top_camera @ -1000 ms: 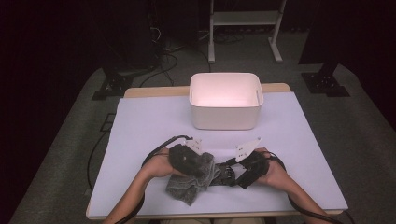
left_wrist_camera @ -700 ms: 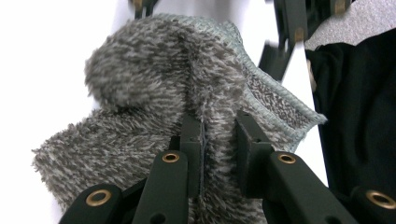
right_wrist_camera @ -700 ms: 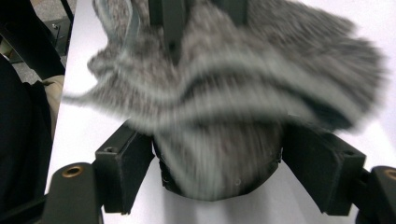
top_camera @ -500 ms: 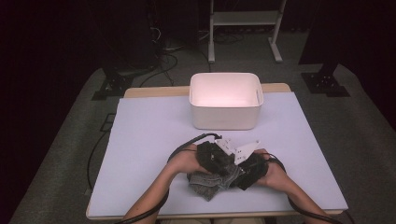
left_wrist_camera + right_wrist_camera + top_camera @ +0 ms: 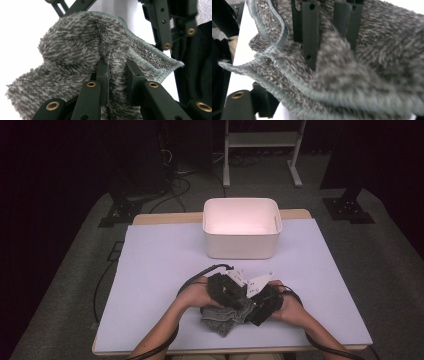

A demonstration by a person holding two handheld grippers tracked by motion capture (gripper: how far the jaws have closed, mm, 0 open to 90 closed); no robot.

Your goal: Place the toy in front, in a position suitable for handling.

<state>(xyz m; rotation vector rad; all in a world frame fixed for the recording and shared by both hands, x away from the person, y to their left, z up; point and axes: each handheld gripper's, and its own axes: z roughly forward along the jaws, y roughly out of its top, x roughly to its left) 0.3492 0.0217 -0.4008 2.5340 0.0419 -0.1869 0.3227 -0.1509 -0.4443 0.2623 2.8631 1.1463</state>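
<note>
Your left tongs [image 5: 227,290] have slid over toward your right tongs [image 5: 260,300], so the two now sit close together in front of the white bin [image 5: 241,227], on your side of it. Before, the left ones were farther out to the side.

You hold a fuzzy grey towel [image 5: 225,315] between them. It is bunched up and lies on the tabletop [image 5: 155,265], nearer to you than the bin and well apart from it. Part of it sticks out toward you from under your hands.

In the left gripper view, the left tongs [image 5: 117,75] are pinching a fold of the towel [image 5: 75,50] between their two black jaws. The soft cloth fills the small gap.

In the right gripper view, the towel [image 5: 367,62] drapes over the right tongs and hides them, so you cannot tell if they are pinching it or spread. Its pale stitched edge [image 5: 269,57] curls near the left tongs.
</note>
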